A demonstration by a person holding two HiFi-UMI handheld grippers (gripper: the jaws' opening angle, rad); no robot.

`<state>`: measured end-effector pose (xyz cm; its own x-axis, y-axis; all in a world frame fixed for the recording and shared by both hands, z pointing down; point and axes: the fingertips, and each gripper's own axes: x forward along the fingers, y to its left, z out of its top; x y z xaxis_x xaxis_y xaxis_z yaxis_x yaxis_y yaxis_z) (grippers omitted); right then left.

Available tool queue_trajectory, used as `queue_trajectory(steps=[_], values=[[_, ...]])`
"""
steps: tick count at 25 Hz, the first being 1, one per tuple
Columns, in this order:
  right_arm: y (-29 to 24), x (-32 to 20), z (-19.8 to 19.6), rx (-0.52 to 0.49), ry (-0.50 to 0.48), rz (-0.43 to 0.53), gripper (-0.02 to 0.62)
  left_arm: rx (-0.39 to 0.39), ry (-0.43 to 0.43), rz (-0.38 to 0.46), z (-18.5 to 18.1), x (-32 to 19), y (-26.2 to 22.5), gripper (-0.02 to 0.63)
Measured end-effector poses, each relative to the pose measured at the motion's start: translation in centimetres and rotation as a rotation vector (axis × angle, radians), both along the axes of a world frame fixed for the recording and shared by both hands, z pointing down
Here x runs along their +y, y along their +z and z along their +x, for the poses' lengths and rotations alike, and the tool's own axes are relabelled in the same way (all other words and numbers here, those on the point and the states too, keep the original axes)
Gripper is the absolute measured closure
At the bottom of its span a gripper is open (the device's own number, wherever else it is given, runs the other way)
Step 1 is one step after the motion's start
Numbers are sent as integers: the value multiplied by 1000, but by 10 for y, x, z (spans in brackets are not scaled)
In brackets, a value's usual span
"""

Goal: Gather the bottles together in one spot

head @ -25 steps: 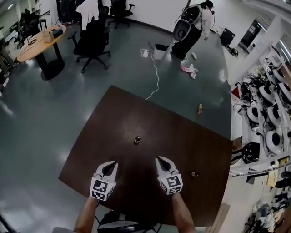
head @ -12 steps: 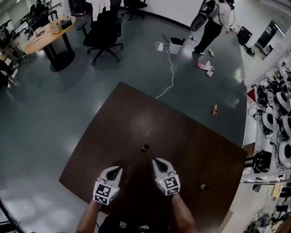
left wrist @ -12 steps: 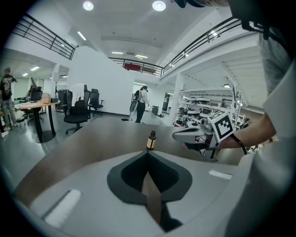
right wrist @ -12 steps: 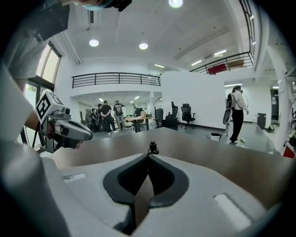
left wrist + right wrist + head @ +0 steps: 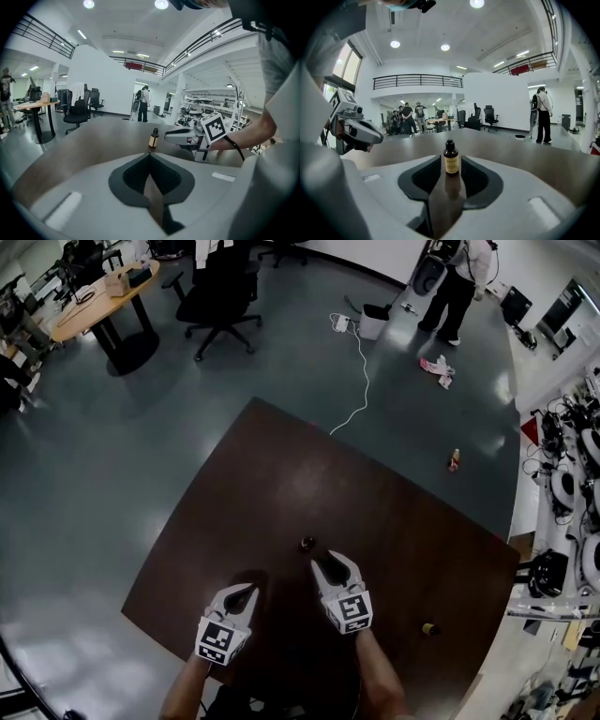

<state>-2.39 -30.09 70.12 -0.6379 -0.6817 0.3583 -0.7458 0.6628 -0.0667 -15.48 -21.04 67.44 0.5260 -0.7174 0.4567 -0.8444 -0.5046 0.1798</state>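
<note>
**Right gripper (image 5: 326, 564) opens at the small amber bottle (image 5: 451, 161)**

The bottle stands upright on the dark table (image 5: 262, 474), right at the mouth of the right gripper's parting jaws. The pads seem clear of it, though the gap on each side is slight. The left gripper (image 5: 249, 589) hangs alongside, clenched on nothing. A second bottle (image 5: 428, 628) stands well apart, near the table's right edge.

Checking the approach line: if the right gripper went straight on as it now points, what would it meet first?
The small amber glass bottle with a black cap, upright on the dark brown table. The right gripper is opening its jaws, with nothing between them; the bottle seems just beyond the tips.
</note>
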Motion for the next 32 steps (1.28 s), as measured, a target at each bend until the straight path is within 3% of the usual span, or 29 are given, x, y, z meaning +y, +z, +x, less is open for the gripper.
queue_trajectory(steps=[5,10,16,23,32], values=[[10,-14,-14,20,-20,-7,411,3,6,-6,1,3,1,607],[17,-28,-28,41,-42,-13,390,3,-2,-13,-3,5,1,607],[15,-34,-37,63,-58,-20,397,5,-6,-21,-5,7,4,606],[15,-34,-36,77,-54,-18,459,16,-21,-20,-8,3,-3,606],[4,-30,-32,71,-33,3,462,11,-39,-12,-12,-1,-20,607]])
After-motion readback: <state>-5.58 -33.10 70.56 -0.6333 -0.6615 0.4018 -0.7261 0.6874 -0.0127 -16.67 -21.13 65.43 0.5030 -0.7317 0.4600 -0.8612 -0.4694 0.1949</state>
